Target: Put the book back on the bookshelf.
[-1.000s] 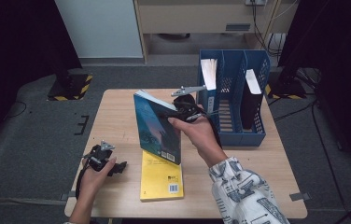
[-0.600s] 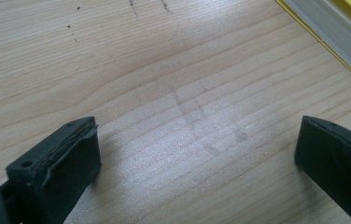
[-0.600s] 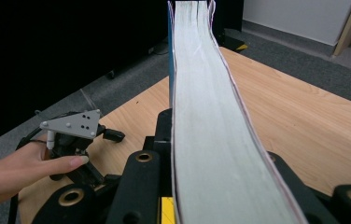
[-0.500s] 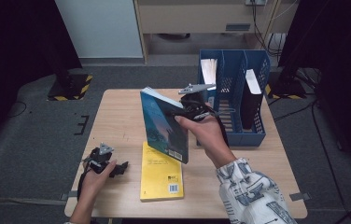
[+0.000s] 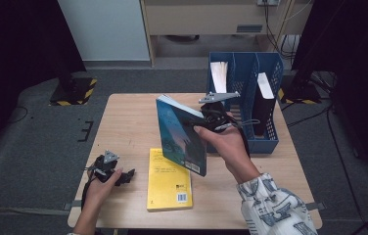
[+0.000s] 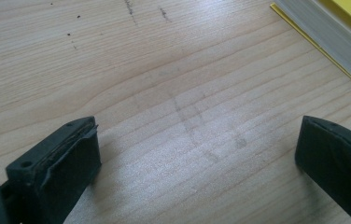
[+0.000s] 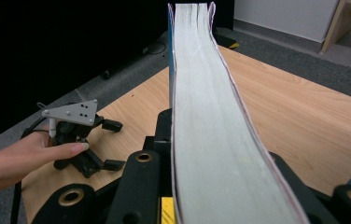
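Above the middle of the counter, the right tool grasps a teal book by its page edge, holding it upright and off the surface, just left of the blue file rack that stands at the far right. Nearer, a yellow book lies flat on the counter. The left tool rests at the near left with its jaws spread wide and nothing between them.

My worry is the grip: it looks to sit on one edge of a tall, heavy book, so the book could pivot or slide out as it swings toward the rack. Its lower corner could also catch the rack's wall, or knock the dark binder already filed there, if it goes in tilted.

Looking along the right tool's jaws, the right gripper view shows the teal book's pages bowing slightly and pinched between the black jaws, a detail the high view hides behind the hand. From above, the rack's compartments and their contents are plain. Close to the wood, the left gripper view shows the yellow book's edge just beyond the empty jaws.
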{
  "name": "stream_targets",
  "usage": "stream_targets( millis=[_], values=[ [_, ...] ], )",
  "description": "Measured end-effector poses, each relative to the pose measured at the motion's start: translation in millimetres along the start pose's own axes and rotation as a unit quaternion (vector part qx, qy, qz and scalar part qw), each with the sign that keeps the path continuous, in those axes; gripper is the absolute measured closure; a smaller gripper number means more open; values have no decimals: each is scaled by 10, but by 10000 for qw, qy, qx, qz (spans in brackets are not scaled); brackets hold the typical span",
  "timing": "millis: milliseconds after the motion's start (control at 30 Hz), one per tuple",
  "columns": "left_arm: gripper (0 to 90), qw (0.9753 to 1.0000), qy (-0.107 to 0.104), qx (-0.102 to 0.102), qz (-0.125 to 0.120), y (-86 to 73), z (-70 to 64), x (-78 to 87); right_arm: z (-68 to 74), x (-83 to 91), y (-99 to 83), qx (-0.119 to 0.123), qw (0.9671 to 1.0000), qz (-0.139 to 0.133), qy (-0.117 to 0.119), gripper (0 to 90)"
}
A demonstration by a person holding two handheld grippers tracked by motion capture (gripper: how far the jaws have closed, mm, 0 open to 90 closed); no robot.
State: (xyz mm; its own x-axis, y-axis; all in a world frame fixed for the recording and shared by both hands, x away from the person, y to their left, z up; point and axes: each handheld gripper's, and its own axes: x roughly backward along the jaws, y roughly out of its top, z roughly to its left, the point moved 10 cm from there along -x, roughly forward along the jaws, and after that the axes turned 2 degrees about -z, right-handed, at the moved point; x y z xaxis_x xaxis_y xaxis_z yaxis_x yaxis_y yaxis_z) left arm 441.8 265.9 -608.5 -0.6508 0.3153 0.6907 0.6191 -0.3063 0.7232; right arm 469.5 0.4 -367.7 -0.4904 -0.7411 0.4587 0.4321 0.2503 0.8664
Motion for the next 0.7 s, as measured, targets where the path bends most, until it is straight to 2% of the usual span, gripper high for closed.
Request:
stream_targets(
  millis=[233,700],
  values=[
    [0,10000,-3,6,-11,4,-2,-4,-90,129,-49,-153,9998,-79,-53,736],
    [0,10000,-5,26,-13,3,-5,-4,-244,409,-211,-230,9995,-46,-234,736]
  ],
)
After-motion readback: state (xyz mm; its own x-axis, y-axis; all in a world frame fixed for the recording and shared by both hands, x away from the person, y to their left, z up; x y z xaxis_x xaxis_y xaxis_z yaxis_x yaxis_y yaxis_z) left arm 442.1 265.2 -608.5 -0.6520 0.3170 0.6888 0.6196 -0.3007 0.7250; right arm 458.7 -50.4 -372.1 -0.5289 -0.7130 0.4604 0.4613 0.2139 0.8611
